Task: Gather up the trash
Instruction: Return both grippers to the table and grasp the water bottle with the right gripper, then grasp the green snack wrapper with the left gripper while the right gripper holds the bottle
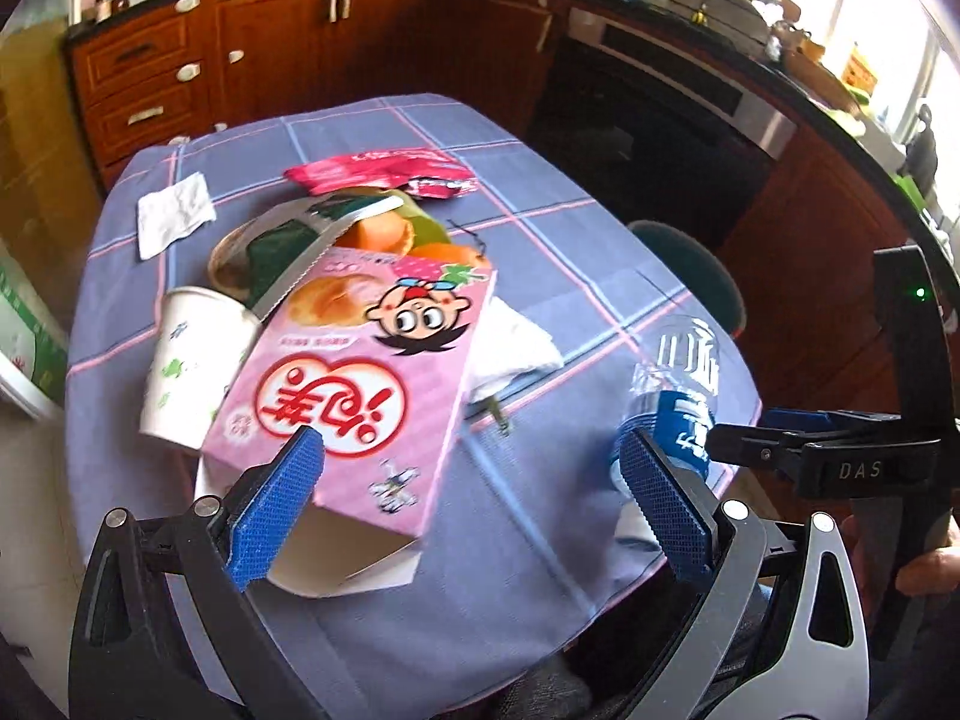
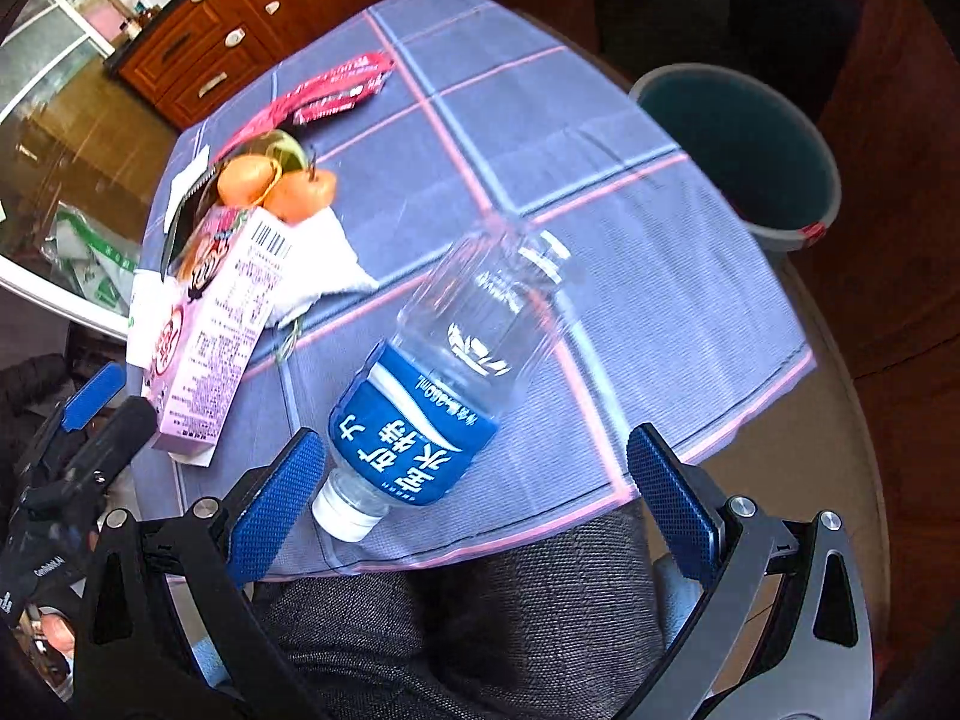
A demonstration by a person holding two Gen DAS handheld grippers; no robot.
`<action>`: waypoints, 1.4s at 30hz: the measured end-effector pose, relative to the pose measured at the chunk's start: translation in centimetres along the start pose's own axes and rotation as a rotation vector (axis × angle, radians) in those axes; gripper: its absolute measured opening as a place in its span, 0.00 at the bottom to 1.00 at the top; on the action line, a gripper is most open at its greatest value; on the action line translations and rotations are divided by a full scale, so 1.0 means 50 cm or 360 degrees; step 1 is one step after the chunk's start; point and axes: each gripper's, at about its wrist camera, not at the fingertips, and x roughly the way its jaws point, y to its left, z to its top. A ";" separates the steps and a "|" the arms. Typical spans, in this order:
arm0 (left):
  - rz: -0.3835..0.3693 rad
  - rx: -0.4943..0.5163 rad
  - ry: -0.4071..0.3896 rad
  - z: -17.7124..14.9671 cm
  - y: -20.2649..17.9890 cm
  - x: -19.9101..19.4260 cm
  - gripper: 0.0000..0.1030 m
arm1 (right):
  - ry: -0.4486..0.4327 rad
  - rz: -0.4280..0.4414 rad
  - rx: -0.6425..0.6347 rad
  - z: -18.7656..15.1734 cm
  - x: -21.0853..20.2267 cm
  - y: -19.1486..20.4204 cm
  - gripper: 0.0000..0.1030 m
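Worktop (image 1: 540,192): we are looking at a round surface under a blue checked cloth with pink lines.

Left claw (image 1: 474,510): we are holding it wide open, gripping nothing; its blue pads are standing either side of the open near end of the pink snack box (image 1: 360,396), without touching it as far as we can tell.

Right claw (image 2: 474,504): we are holding it wide open too, empty; the clear water bottle (image 2: 444,372) is lying on its side on the cloth between the fingers, white cap pointing toward us, the left pad just beside the cap.

Trash lying on the worktop:
- pink snack box, flaps open, resting over other items;
- paper cup (image 1: 192,372) on its side, touching the box;
- bowl (image 1: 240,258) with a serrated knife (image 1: 306,264) across it;
- orange fruits (image 2: 276,186) behind the box;
- red wrapper (image 1: 384,171) farther back;
- white napkin (image 1: 174,213) lying apart at the far left;
- crumpled white tissue (image 1: 510,342) beside the box.

Teal bin (image 2: 744,150): standing beyond the far edge of the worktop.
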 end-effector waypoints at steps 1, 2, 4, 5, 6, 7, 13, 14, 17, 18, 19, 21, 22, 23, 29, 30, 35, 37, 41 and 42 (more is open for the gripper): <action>0.0009 -0.0025 -0.0005 -0.006 0.013 -0.003 0.96 | 0.0016 -0.0009 -0.0004 -0.001 0.010 0.003 0.95; 0.0016 -0.0049 -0.0006 -0.010 0.025 -0.004 0.96 | 0.0030 -0.0017 -0.0004 -0.001 0.018 0.005 0.95; 0.0019 -0.0107 -0.0009 -0.018 0.050 -0.003 0.96 | 0.0058 -0.0021 0.0007 0.002 0.036 0.005 0.95; 0.0012 -0.0137 -0.0005 -0.021 0.061 -0.001 0.96 | 0.0062 0.0005 0.0018 0.003 0.042 0.004 0.95; 0.0004 -0.0163 0.0002 -0.024 0.072 0.003 0.96 | 0.0062 0.0029 0.0037 0.005 0.048 0.004 0.95; -0.0004 -0.0188 0.0008 -0.026 0.080 0.006 0.96 | 0.0060 0.0040 0.0045 0.008 0.051 0.004 0.95; -0.0020 -0.0269 0.0048 -0.041 0.098 0.025 0.96 | 0.0073 0.0073 0.0041 0.026 0.077 0.021 0.95; -0.0018 -0.0278 0.0060 -0.046 0.100 0.029 0.96 | 0.0078 0.0082 0.0038 0.028 0.082 0.024 0.95; -0.0021 -0.0284 0.0101 -0.057 0.103 0.042 0.96 | 0.0100 0.0108 0.0026 0.033 0.105 0.036 0.95; -0.0017 -0.0280 0.0112 -0.059 0.102 0.045 0.96 | 0.0102 0.0113 0.0015 0.034 0.111 0.041 0.95; -0.0008 -0.0276 0.0118 -0.059 0.101 0.047 0.96 | 0.0097 0.0116 0.0001 0.035 0.115 0.044 0.95; 0.0021 -0.0265 0.0110 -0.053 0.102 0.042 0.96 | 0.0058 0.0104 -0.0056 0.034 0.116 0.052 0.95; 0.0026 -0.0264 0.0097 -0.049 0.105 0.037 0.96 | 0.0021 0.0099 -0.0106 0.034 0.114 0.058 0.94; 0.0028 -0.0266 0.0076 -0.042 0.108 0.029 0.96 | -0.0007 0.0104 -0.0133 0.034 0.110 0.060 0.85; 0.0100 -0.0194 -0.0029 0.038 0.105 0.013 0.96 | -0.0079 0.0067 -0.0197 0.050 0.094 0.059 0.71; 0.0134 -0.0172 -0.0041 0.055 0.103 0.018 0.96 | -0.0084 0.0064 -0.0202 0.053 0.092 0.058 0.71; 0.0321 -0.0050 -0.0041 0.134 0.097 0.070 0.96 | -0.0153 0.0049 -0.0250 0.091 0.064 0.068 0.71; 0.0392 -0.0005 -0.0017 0.153 0.098 0.092 0.96 | -0.0172 0.0049 -0.0258 0.102 0.054 0.069 0.71; 0.0445 0.0044 0.0074 0.168 0.102 0.138 0.96 | -0.0185 0.0066 -0.0265 0.125 0.049 0.074 0.71; 0.0458 0.0055 0.0089 0.169 0.103 0.147 0.96 | -0.0187 0.0069 -0.0267 0.126 0.048 0.074 0.71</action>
